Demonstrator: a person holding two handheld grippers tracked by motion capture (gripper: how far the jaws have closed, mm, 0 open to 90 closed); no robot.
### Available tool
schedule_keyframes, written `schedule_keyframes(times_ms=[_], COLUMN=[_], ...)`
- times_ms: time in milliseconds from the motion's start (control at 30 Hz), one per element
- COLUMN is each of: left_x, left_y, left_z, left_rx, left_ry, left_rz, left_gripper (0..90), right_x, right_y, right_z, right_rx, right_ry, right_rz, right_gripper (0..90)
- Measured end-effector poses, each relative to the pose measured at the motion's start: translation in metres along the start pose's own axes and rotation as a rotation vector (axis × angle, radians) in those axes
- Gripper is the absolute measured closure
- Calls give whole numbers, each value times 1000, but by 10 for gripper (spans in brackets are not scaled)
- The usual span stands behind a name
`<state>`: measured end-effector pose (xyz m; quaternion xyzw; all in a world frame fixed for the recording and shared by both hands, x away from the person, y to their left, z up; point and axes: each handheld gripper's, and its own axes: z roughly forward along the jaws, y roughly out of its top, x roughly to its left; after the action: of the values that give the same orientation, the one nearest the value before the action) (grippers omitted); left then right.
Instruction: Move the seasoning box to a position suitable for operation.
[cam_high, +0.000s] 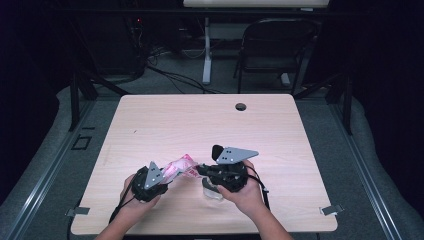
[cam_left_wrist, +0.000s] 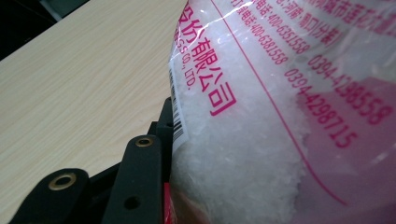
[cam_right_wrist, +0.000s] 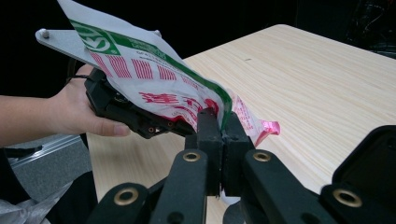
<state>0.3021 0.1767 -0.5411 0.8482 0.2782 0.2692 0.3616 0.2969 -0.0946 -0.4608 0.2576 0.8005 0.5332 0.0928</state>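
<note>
The bag (cam_high: 180, 166) is up off the table (cam_high: 150, 125), slung between the two grippers near the front edge, a little left of its middle. It's a clear, crinkly plastic pouch with pink print on one face and a green stripe on the other, packed with white coarse crystals, salt or sugar by the look of it. That's a soft, slumping load with some weight to it, I'd say, and the slick film will want to slide. The left gripper (cam_high: 159, 176) is clamped on the fat, filled end, jaws held wide by the bulk, so the body is carried there. The right gripper (cam_right_wrist: 221, 130) is pinched tight on the flat top edge of the film, jaws fully together on it. That thin lip looks like the sensible place to take hold for tearing or opening; squeeze the belly and the crystals just shift. Under the right hand (cam_high: 245, 192) sits a small clear container (cam_high: 212, 190) on the pale wood-grain top.
</note>
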Motion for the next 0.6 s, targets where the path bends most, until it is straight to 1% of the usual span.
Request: schedule_keyframes(times_ms=[100, 167, 233, 300, 433, 600], left_x=[0, 0, 1, 1, 1, 0], left_y=[3, 4, 8, 10, 16, 17], left_z=[2, 3, 3, 2, 2, 4], left_rx=[3, -1, -2, -1, -1, 12], left_ry=[11, 16, 38, 42, 78, 91], left_rz=[20, 24, 54, 62, 112, 146], left_gripper=[639, 638, 638, 639, 638, 638], right_x=[-2, -3, -3, -4, -4, -4], right_y=[-1, -1, -1, 0, 0, -3], right_z=[-2, -2, -4, -6, -8, -8], right_rx=[5, 6, -2, 5, 3, 21], right_ry=[-9, -11, -17, -23, -36, -53], right_rz=[5, 6, 10, 3, 0, -7], right_gripper=[900, 900, 900, 900, 900, 900])
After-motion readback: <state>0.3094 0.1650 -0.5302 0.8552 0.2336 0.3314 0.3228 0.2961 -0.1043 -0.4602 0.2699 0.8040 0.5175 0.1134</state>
